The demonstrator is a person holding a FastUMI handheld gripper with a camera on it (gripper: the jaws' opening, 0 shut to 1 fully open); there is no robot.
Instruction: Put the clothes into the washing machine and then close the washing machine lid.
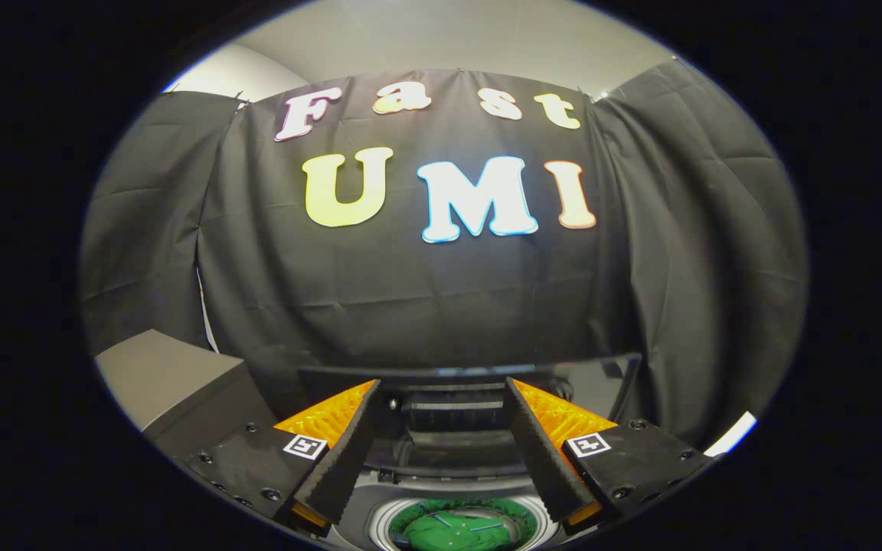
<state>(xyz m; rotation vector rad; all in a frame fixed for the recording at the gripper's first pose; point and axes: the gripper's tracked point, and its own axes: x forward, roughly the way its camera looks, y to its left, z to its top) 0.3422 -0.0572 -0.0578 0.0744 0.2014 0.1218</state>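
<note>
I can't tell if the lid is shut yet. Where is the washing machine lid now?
In the gripper view, the washing machine lid stands raised open just beyond the open gripper, against the black cloth wall, above the drum opening.

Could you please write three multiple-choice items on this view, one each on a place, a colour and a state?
1. Where is the round drum opening of the washing machine?
A. Beyond the booth wall
B. Low between the fingers of the gripper
C. On the grey box

2. What colour shows inside the drum opening?
A. Green
B. Red
C. White

3. How does the lid stand?
A. Shut flat over the drum
B. Lying on the grey box
C. Raised, leaving the drum uncovered

Answers: 1 B, the opening sits in the gap between the fingers. 2 A, green fills the ring. 3 C, the dark panel stands up behind the exposed drum.
</note>
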